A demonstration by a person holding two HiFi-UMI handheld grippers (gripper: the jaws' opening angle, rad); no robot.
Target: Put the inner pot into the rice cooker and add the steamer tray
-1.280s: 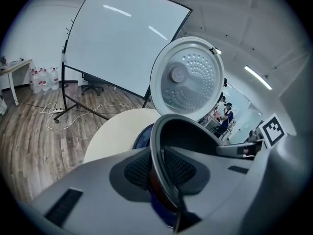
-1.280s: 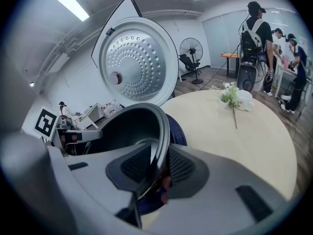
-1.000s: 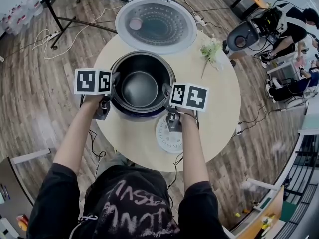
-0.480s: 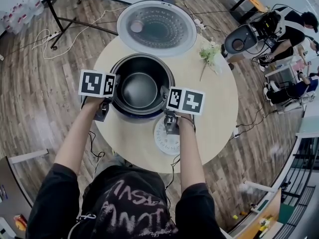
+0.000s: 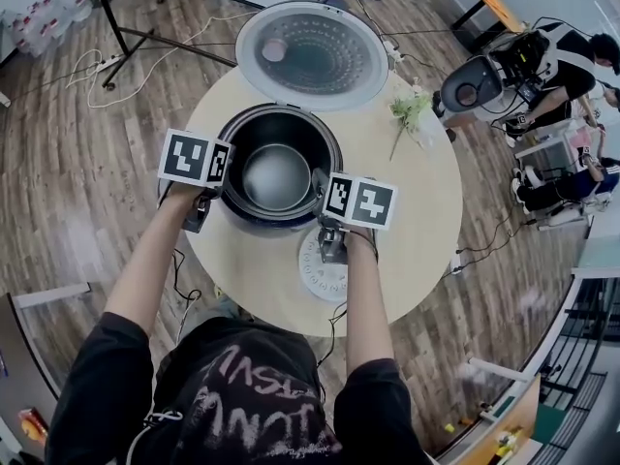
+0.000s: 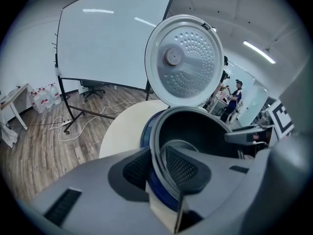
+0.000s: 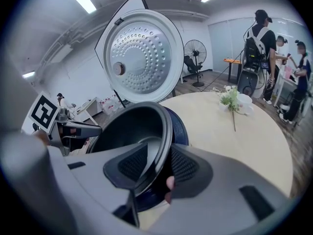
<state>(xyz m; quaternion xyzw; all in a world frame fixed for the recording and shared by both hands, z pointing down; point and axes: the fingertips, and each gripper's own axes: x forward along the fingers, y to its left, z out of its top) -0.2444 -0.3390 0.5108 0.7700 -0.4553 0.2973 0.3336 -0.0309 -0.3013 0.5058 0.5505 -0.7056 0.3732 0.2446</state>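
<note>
The left tongs (image 6: 159,156) and the right tongs (image 7: 155,155) straddle opposite sides of the rim of a dark metal inner pot (image 5: 276,174). The pot sits inside a round dark-blue rice cooker (image 5: 254,225), whose silver lid (image 5: 310,51) stands raised beyond both tongs. Both pairs of jaws have just been opening, with their pads slightly off the rim between them. A white perforated steamer tray (image 5: 325,277) lies on the round beige surface (image 5: 417,201), just behind the right tongs, on the person's side.

The left gripper (image 6: 157,166) straddles the rim of the inner pot (image 6: 200,131) — one pad outside, one inside. Its jaws have just been opening and stand barely clear of the rim. The pot sits in the blue rice cooker (image 6: 145,133) — lid (image 6: 183,60) raised upright — on the round table (image 6: 122,131).
</note>
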